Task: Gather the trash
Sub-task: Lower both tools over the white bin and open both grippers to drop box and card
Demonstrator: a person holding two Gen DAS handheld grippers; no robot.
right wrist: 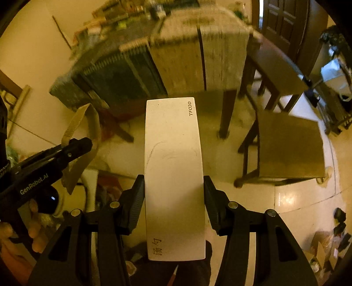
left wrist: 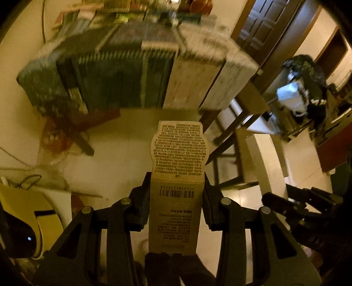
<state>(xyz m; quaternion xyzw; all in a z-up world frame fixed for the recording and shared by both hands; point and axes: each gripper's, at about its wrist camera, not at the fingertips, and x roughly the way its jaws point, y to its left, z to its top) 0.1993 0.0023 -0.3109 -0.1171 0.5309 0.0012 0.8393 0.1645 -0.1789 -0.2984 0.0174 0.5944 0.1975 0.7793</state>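
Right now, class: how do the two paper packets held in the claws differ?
The brown packet in the left claw carries dense printed text and a barcode; the white packet in the right claw is almost blank. The brown one has a shaped, notched top; the white one is a plain rectangle. Both are flat, gripped by their long edges.

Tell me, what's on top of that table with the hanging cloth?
The table carries a blurry heap of small things along its far edge, too smeared to name. The cloth covers the tabletop itself, so its surface stays hidden.

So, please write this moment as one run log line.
left tongs: shut on barcode cardboard sleeve | right tongs: shut on white TFOOD packet | both above floor, near table
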